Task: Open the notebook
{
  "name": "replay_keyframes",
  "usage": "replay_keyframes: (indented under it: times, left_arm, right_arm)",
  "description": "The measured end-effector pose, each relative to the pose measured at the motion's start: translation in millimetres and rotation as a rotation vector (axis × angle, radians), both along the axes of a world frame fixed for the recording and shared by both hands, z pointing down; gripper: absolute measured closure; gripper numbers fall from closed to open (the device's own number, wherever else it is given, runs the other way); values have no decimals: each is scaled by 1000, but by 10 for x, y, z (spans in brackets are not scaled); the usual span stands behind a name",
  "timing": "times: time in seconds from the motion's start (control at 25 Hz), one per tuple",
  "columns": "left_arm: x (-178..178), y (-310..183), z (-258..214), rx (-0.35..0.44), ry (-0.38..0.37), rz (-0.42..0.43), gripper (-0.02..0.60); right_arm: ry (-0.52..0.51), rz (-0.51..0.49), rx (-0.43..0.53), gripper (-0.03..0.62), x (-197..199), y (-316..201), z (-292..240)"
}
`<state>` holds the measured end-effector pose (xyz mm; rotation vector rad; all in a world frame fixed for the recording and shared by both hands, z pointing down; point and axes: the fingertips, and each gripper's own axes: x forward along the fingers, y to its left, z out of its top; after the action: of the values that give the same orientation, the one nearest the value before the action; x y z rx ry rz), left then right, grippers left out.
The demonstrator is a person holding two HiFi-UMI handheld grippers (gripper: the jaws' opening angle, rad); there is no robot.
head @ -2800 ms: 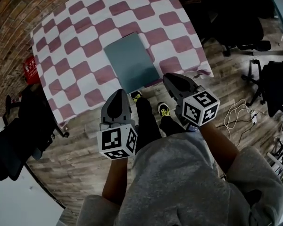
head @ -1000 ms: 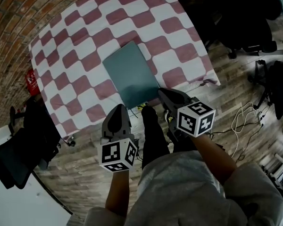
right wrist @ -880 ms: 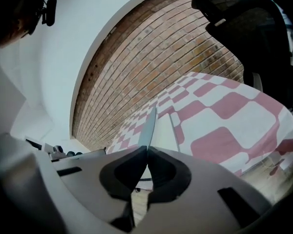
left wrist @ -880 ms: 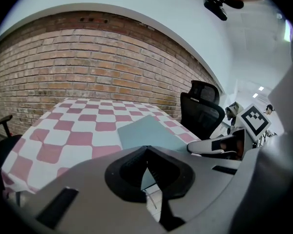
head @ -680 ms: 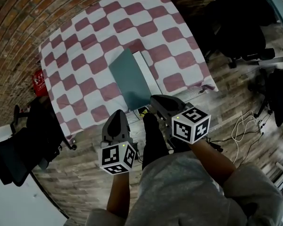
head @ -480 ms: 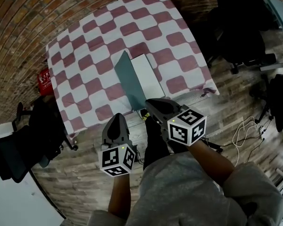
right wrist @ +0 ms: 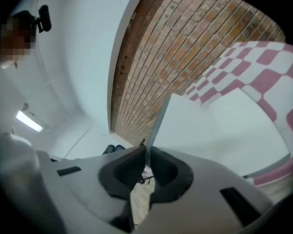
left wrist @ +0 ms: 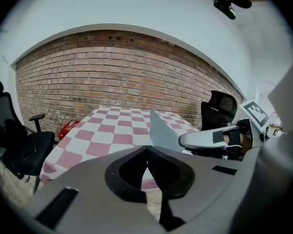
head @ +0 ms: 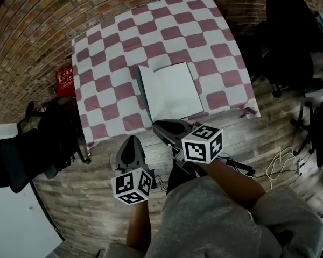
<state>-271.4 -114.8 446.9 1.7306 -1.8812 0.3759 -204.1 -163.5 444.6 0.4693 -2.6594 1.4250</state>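
The notebook lies on the checked tablecloth, its white first page bared. Its grey cover stands almost upright along the left side, seen edge-on from above. My right gripper hangs at the table's near edge, shut on the cover's near corner. In the right gripper view the thin cover runs up out of the pinched jaws, with the page to its right. My left gripper hovers over the floor left of it, shut and empty. The left gripper view shows the raised cover beyond its tips.
A brick wall backs the table. Black office chairs stand at the left and at the right. A red box sits on the floor by the table's left edge. Cables trail over the wooden floor at the right.
The right gripper has swung the grey cover up from nearly flat to almost upright, baring the white page. Both grippers have drawn back from the table.
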Motion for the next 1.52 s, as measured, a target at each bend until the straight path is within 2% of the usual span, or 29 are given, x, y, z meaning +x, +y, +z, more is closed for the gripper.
replay_keyframes:
  times: [0.12, 0.36, 0.56, 0.72, 0.88, 1.04, 1.4, 1.52]
  left_arm:
    - [-134, 77, 13, -6, 4, -38, 574]
    - [-393, 249, 78, -32, 5, -98, 574]
    - [-525, 333, 123, -44, 7, -127, 574]
    - [-598, 362, 103, -43, 4, -139, 574]
    - [-659, 425, 67, -38, 1, -159, 574]
    - [-658, 485, 69, -38, 0, -165, 574]
    - [-583, 529, 35, -17, 3, -159, 575]
    - [-593, 531, 17, -11, 1, -160, 575]
  right_arm:
    - [1, -52, -21, 557, -275, 95, 111]
    - [75, -147, -16, 556, -734, 259, 516]
    - [196, -164, -12, 554, -957, 360, 926]
    - [356, -156, 4, 553, -1083, 408, 1227]
    - [456, -152, 62, 553, -1138, 428, 1317]
    - [488, -151, 96, 553, -1153, 447, 1312]
    - [533, -241, 158, 546, -1112, 587, 1308]
    - [530, -284, 203, 460, -1108, 695, 1284]
